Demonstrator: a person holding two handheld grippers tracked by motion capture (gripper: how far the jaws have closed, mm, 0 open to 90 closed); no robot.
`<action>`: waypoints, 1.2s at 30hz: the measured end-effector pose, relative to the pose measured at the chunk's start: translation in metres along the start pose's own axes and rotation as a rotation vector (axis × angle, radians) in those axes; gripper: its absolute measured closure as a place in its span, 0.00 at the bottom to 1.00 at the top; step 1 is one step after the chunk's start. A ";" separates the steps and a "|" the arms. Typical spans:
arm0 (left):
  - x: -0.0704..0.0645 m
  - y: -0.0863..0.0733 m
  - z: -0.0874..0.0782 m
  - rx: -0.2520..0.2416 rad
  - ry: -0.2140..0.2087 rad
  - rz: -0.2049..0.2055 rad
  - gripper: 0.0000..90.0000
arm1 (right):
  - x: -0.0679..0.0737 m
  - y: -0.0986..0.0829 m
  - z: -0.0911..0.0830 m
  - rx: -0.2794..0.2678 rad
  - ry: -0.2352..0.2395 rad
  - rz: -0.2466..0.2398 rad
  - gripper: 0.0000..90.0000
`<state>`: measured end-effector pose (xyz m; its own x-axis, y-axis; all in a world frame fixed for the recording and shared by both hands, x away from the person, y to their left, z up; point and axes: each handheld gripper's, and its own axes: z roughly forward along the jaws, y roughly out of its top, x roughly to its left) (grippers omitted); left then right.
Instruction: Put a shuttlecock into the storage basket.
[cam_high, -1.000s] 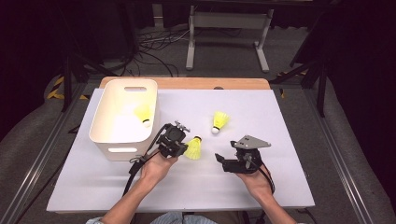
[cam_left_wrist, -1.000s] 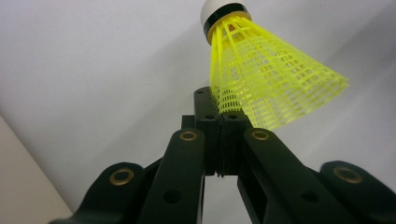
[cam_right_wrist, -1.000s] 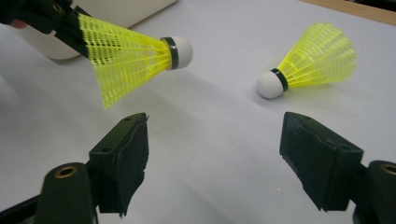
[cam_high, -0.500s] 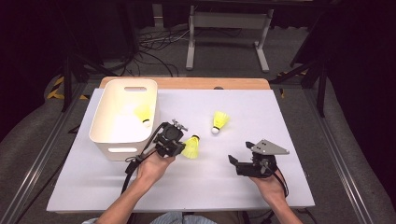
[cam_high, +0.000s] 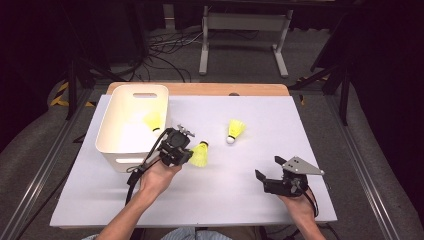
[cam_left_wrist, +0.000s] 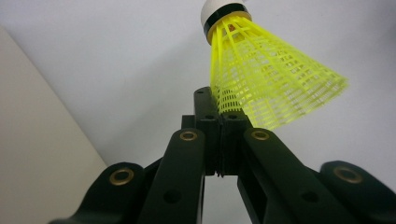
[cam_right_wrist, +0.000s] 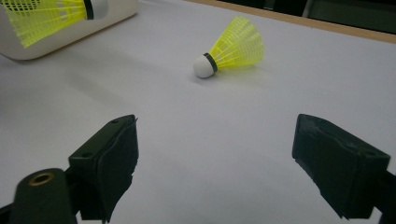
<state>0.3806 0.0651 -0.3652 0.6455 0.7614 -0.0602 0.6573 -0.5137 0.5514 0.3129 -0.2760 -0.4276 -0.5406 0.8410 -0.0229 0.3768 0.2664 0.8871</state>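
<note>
My left gripper (cam_high: 190, 153) is shut on the skirt of a yellow shuttlecock (cam_high: 200, 155), held just right of the white basket (cam_high: 107, 131). In the left gripper view the jaws pinch the skirt's edge (cam_left_wrist: 223, 108) and the shuttlecock (cam_left_wrist: 268, 79) points its white cork away. A second yellow shuttlecock (cam_high: 235, 130) lies on the white table, cork toward me. My right gripper (cam_high: 267, 169) stands open near the front right, well short of that shuttlecock (cam_right_wrist: 233, 49), with nothing between its jaws (cam_right_wrist: 215, 154). A third shuttlecock (cam_high: 153, 120) lies inside the basket.
The white table cover (cam_high: 310, 130) has a wooden strip (cam_high: 225, 89) along its far edge. Dark floor, cables and a metal stand (cam_high: 242, 30) lie beyond. In the right gripper view the basket wall (cam_right_wrist: 114, 11) sits at the far left behind the held shuttlecock (cam_right_wrist: 42, 16).
My right gripper has drawn back to the right and toward the table's front edge, still open. The left gripper has kept its hold on the shuttlecock and barely shifted.
</note>
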 end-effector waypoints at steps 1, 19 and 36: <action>0.001 0.000 -0.001 -0.001 0.002 0.003 1.00 | -0.001 -0.002 -0.001 -0.004 -0.001 0.003 0.16; 0.009 0.010 -0.022 -0.029 0.002 -0.010 1.00 | -0.010 -0.027 -0.016 -0.043 -0.051 0.041 0.15; 0.023 0.025 -0.037 -0.044 -0.032 -0.021 1.00 | -0.011 -0.033 -0.020 -0.042 -0.048 0.041 0.14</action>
<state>0.3977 0.0847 -0.3216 0.6445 0.7582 -0.0986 0.6537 -0.4795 0.5854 0.2911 -0.3036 -0.4476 -0.4885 0.8725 -0.0074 0.3655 0.2123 0.9063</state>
